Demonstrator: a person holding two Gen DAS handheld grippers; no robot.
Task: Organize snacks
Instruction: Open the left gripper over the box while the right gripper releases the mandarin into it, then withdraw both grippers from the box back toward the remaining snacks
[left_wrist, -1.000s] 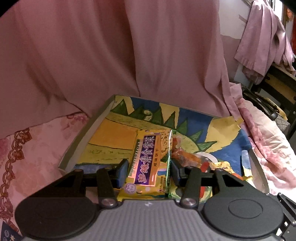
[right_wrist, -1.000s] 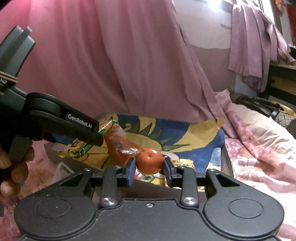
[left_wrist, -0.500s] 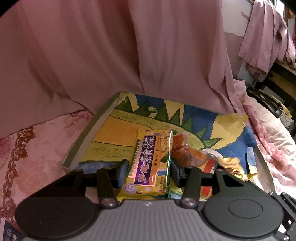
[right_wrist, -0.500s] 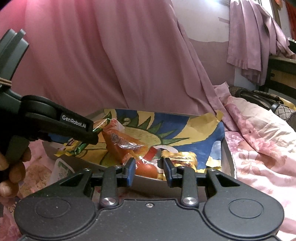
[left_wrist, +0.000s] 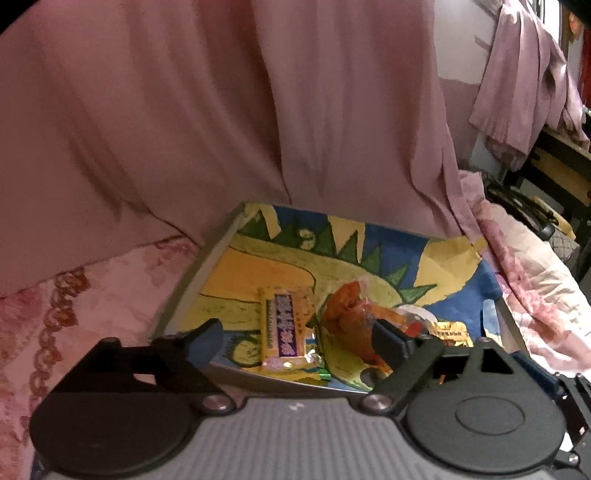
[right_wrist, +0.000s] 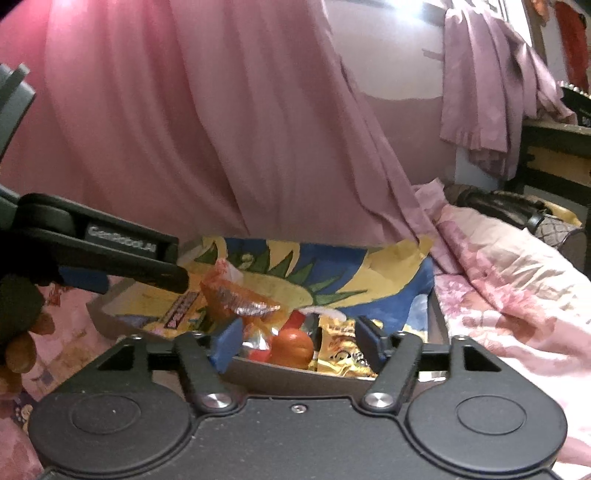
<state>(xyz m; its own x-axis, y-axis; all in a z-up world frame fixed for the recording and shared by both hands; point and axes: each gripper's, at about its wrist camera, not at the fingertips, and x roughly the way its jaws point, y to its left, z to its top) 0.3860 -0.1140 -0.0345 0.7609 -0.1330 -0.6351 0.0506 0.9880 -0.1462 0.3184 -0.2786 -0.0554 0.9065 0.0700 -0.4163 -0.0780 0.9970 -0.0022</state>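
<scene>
A grey tray (left_wrist: 184, 295) lined with a blue, yellow and green picture lies on the bed. In it lie a yellow-and-purple biscuit packet (left_wrist: 286, 328), an orange snack bag (left_wrist: 351, 317), a gold packet (left_wrist: 448, 330) and a small orange (right_wrist: 294, 345). My left gripper (left_wrist: 295, 341) is open and empty just in front of the biscuit packet. My right gripper (right_wrist: 295, 341) is open at the tray's near rim (right_wrist: 295, 378), with the orange lying in the tray between its fingers. The left gripper's finger also shows in the right wrist view (right_wrist: 122, 258).
Pink curtains (left_wrist: 258, 110) hang right behind the tray. Pink floral bedding (left_wrist: 535, 295) surrounds it, rising at the right. A dark bag (left_wrist: 524, 214) and a table stand at the far right.
Both grippers opened. The left one let go of the biscuit packet, which now lies in the tray. The right one lowered and released the orange into the tray.
</scene>
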